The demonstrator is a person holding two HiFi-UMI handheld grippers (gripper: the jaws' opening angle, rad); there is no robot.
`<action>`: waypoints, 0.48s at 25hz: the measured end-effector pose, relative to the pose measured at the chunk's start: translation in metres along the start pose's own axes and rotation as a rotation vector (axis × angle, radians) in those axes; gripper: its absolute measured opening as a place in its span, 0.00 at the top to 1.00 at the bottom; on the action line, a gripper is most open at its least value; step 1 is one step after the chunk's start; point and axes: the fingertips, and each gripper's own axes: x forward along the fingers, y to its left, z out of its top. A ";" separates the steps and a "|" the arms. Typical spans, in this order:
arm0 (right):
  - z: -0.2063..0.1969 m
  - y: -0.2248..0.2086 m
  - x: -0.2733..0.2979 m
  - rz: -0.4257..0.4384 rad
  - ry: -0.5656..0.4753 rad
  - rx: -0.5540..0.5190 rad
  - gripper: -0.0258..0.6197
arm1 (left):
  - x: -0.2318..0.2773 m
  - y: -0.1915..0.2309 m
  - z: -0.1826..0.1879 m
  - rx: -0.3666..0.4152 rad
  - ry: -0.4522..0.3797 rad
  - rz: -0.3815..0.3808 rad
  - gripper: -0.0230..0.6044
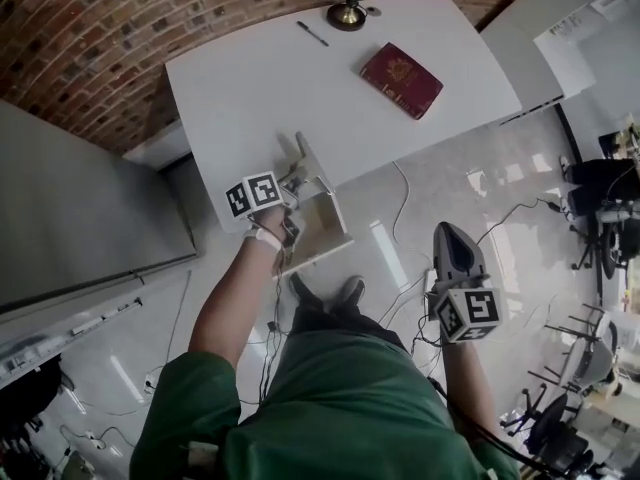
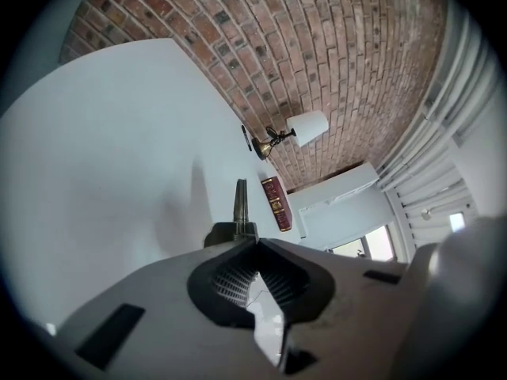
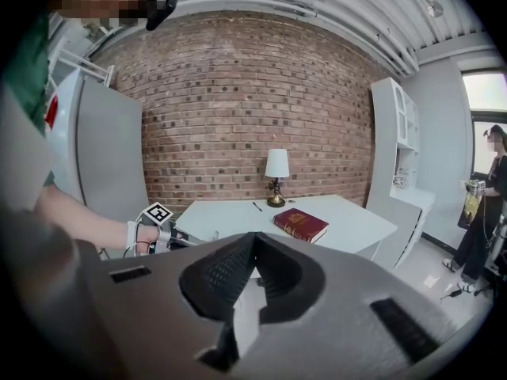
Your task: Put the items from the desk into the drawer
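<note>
A white desk [image 1: 250,88] carries a red book [image 1: 401,79], a black pen [image 1: 312,33] and a small lamp [image 1: 348,8]. Under its front edge a light wooden drawer [image 1: 325,230] stands pulled out. My left gripper [image 1: 303,160] is at the drawer's front, shut on a thin metal piece [image 2: 240,196] that looks like the drawer handle. In the left gripper view the book [image 2: 276,203] and lamp [image 2: 293,131] lie beyond it. My right gripper [image 1: 447,233] hangs over the floor to the right of the drawer, shut and holding nothing. From there the book [image 3: 300,224] lies ahead.
A grey cabinet [image 1: 80,208] stands left of the desk. Cables [image 1: 400,203] trail over the glossy floor under the desk. Office chairs [image 1: 600,208] crowd the right side. A white shelf unit [image 3: 396,157] and a standing person [image 3: 487,204] are at the far right.
</note>
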 end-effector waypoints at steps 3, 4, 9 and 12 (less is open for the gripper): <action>0.000 0.008 0.003 0.030 -0.011 -0.003 0.96 | -0.014 -0.003 -0.009 0.021 -0.001 -0.020 0.94; 0.000 0.009 0.003 0.038 -0.013 0.001 0.96 | -0.017 -0.004 -0.013 0.033 0.002 -0.024 0.94; -0.010 0.015 0.010 0.081 -0.024 0.029 0.96 | -0.029 -0.006 -0.037 0.097 0.043 -0.010 0.94; -0.020 0.018 0.016 0.126 -0.019 0.050 0.96 | -0.039 -0.007 -0.056 0.130 0.069 0.011 0.94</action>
